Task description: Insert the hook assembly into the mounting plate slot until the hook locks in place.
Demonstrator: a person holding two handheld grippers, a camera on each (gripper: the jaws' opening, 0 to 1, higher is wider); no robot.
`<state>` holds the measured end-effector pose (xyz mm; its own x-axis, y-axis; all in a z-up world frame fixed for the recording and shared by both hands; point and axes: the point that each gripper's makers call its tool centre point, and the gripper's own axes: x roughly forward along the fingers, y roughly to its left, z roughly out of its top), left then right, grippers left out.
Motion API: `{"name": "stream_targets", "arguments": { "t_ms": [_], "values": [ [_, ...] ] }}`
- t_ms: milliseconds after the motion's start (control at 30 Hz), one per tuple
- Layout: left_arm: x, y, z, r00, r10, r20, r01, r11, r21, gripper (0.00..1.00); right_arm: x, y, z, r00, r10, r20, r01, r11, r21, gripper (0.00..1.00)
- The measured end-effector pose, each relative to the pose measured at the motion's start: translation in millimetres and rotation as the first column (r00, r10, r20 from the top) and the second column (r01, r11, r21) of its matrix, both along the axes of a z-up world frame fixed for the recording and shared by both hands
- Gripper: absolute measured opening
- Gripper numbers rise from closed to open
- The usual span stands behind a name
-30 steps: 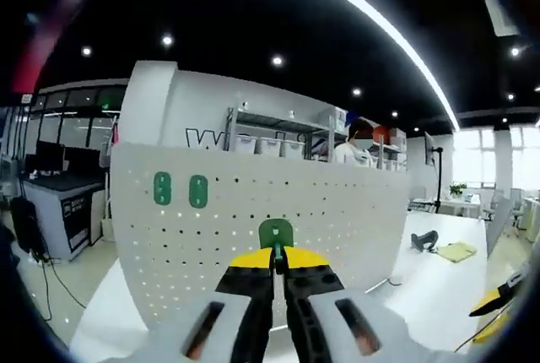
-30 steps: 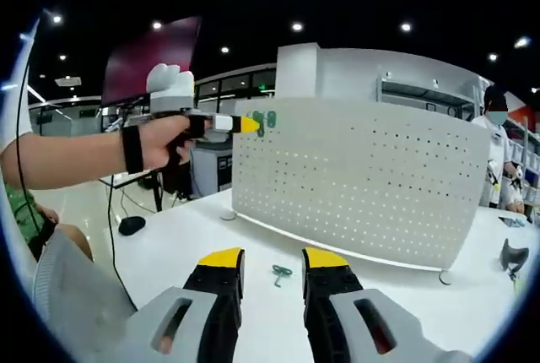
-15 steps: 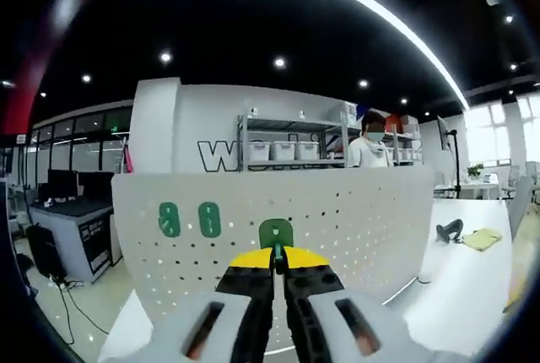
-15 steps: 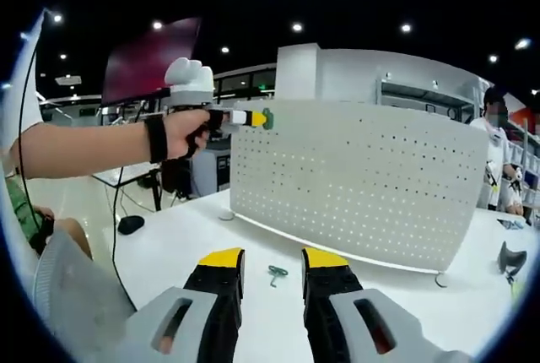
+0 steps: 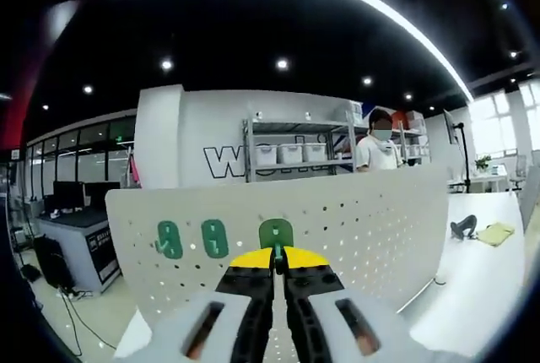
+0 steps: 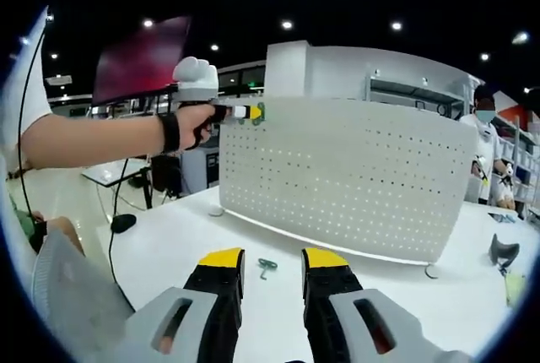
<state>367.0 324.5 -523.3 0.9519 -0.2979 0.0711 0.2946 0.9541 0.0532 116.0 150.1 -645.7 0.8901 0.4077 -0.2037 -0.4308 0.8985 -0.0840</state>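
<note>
The left tongs [image 5: 274, 255] pinch a green hook [image 5: 275, 234] at the pegboard's [image 6: 354, 186] top edge; pressing it into a slot comes next. The right tongs [image 6: 272, 272] hang spread over the surface [image 6: 169, 236], a spare hook [image 6: 267, 267] between them.

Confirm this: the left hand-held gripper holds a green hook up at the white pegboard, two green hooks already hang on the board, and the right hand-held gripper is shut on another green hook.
One thing is wrong. The right hand-held gripper is open and holds nothing; the spare green hook lies on the white table between its jaws, as the right gripper view shows. The rest stands: the left hand-held gripper holds a green hook at the pegboard, near two mounted hooks.
</note>
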Motion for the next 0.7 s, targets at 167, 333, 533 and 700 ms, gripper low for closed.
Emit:
{"name": "stream_targets", "arguments": {
  "t_ms": [167, 333, 533, 700],
  "values": [
    [10.9, 1, -0.7, 1.000, 0.018, -0.007, -0.018, 1.000, 0.006, 0.02, 2, -1, -0.9, 1.000, -0.006, -0.005, 0.006, 1.000, -0.002, 0.27],
    [20.0, 1, 1.7, 1.000, 0.030, 0.002, -0.030, 0.999, 0.019, 0.03, 3, -5, -3.6, 1.000, -0.018, -0.012, 0.018, 1.000, -0.008, 0.27],
    [32.9, 0, -0.1, 0.999, 0.047, 0.003, -0.048, 0.998, 0.038, 0.03, 1, -8, -6.8, 0.999, -0.031, -0.024, 0.031, 1.000, -0.004, 0.27],
    [41.0, 2, -3.8, 0.998, 0.055, -0.009, -0.055, 0.998, 0.037, 0.03, -1, -9, -8.9, 0.998, -0.049, -0.031, 0.049, 0.999, -0.004, 0.27]
  ]
}}
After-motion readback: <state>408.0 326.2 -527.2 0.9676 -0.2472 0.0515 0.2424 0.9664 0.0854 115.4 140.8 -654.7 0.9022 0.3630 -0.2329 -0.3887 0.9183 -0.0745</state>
